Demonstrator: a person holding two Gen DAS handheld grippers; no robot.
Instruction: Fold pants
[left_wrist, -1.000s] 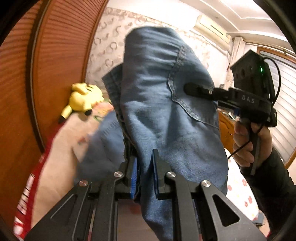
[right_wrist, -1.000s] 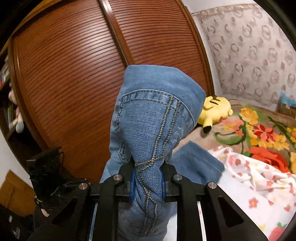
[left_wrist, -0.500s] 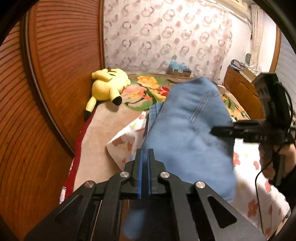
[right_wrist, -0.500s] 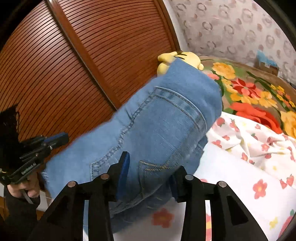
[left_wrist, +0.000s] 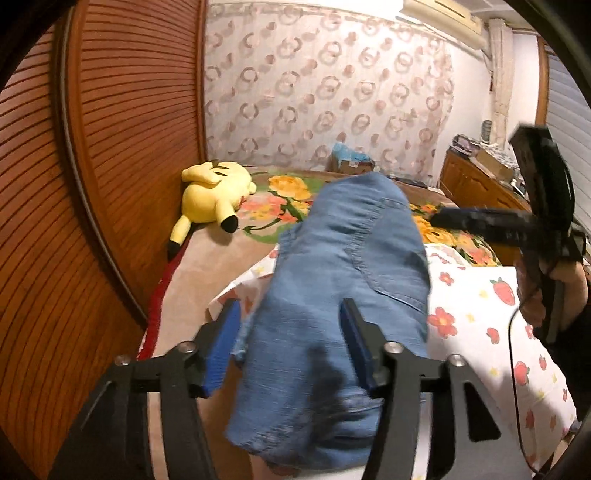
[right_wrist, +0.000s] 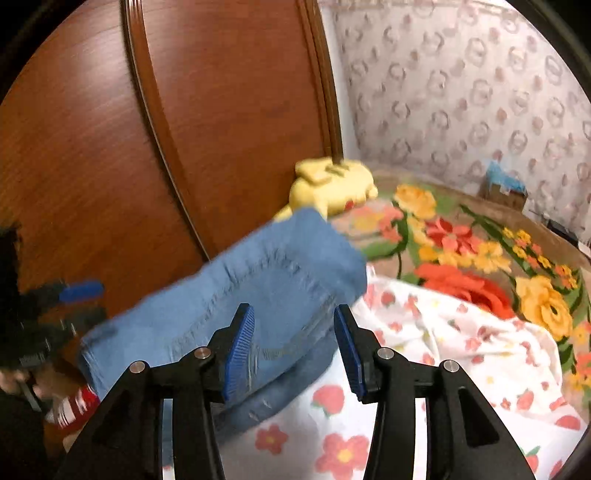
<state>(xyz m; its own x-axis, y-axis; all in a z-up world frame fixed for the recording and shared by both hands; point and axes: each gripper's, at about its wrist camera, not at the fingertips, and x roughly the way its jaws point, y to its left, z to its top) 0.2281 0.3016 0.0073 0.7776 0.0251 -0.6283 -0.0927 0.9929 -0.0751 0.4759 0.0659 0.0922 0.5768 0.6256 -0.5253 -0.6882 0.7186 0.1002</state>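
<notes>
The blue jeans (left_wrist: 351, 266) lie bunched in a folded heap on the white flower-print sheet (left_wrist: 476, 295). My left gripper (left_wrist: 288, 332) hangs just above their near end. Its jaws are opening, with denim between the blue pads (left_wrist: 221, 347) but no grip on it. In the right wrist view the jeans (right_wrist: 258, 280) stretch to the left, and my right gripper (right_wrist: 293, 332) is over their near edge. Its jaws are opening too, and the pads are not pressing on the fabric. Each gripper shows in the other's view: the right gripper (left_wrist: 480, 221) in a hand, the left gripper (right_wrist: 62, 295) blurred.
A yellow plush toy (left_wrist: 214, 195) lies at the far left of the bed against the brown slatted wardrobe doors (left_wrist: 129, 147). A floral blanket (right_wrist: 461, 240) covers the far part of the bed. A wooden dresser (left_wrist: 476, 184) stands at the right, and a small box (left_wrist: 347, 162) sits by the patterned wall.
Both grippers held the jeans up a second ago. They have since sunk toward the bed and let go, and the jeans have dropped onto the sheet.
</notes>
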